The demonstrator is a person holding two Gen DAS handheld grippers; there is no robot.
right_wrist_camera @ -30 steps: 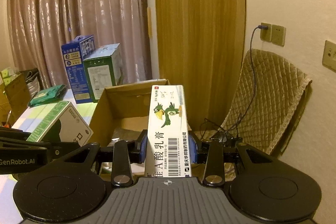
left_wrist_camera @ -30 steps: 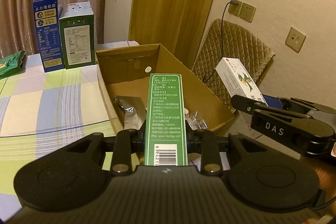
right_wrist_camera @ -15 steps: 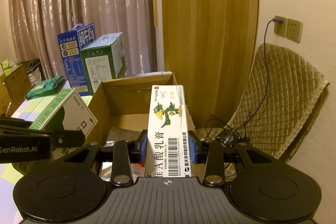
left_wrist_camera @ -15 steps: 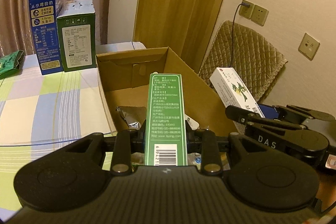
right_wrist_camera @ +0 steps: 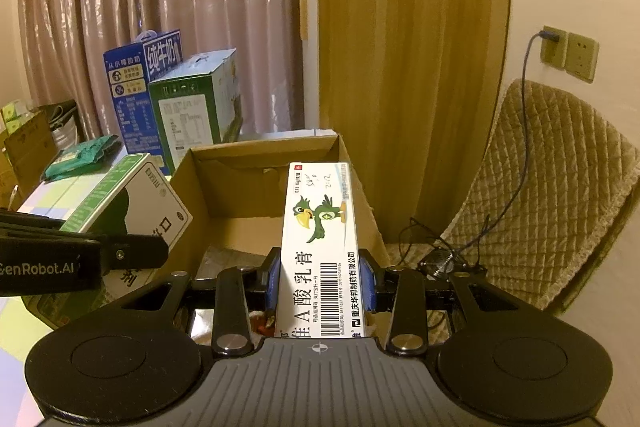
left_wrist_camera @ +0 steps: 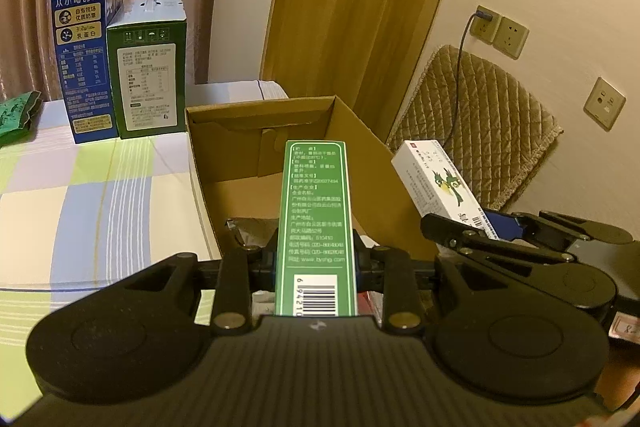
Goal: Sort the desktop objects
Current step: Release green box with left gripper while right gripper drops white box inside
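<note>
Grippers are both coming closer over the cardboard box [left_wrist_camera: 352,131], the left gripper [left_wrist_camera: 316,259] pinching the green carton [left_wrist_camera: 315,211] and the right gripper [right_wrist_camera: 320,279] pinching the white parrot carton [right_wrist_camera: 320,227], so dropping seems near.

Left wrist view: sits just behind its own fingers, tilted down, facing the open cardboard box [left_wrist_camera: 352,131] close ahead; checked tablecloth [left_wrist_camera: 80,195] to its left, the other gripper [left_wrist_camera: 492,231] at its right edge.

Right wrist view: same low tilt, facing the same box [right_wrist_camera: 248,187] from its right side; the other gripper's arm [right_wrist_camera: 48,263] enters at left.

Shared: box, blue carton [right_wrist_camera: 136,95], green carton [right_wrist_camera: 188,115], quilted chair [right_wrist_camera: 552,195], wall sockets [right_wrist_camera: 568,53].
</note>
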